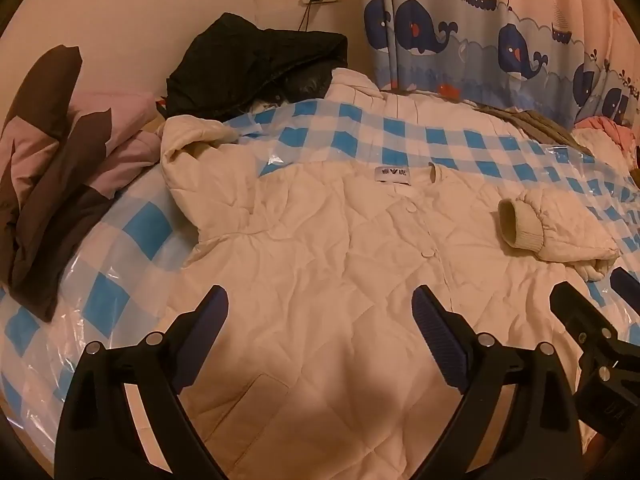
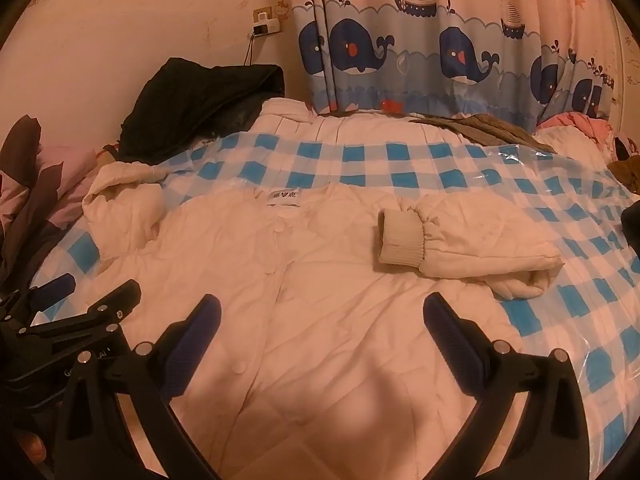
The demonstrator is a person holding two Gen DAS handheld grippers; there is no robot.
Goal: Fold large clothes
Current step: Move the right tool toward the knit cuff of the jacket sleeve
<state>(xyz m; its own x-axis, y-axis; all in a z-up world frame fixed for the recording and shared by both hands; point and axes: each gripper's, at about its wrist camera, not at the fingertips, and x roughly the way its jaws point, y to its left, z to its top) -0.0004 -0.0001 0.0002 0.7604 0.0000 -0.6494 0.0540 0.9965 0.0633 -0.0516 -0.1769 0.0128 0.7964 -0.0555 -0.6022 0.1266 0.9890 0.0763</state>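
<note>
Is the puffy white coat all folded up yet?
Not yet: the cream quilted coat lies spread flat, only one ribbed-cuff sleeve folded across.

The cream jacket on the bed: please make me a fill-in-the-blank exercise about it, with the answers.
1. The cream jacket lies on a plastic sheet checked in white and ____.
2. The sleeve with the ribbed cuff is folded ____ the jacket's body.
3. Both the left gripper and the right gripper are ____.
4. The curtain shows whales and ____.

Answers: blue; over; open; boats
</note>
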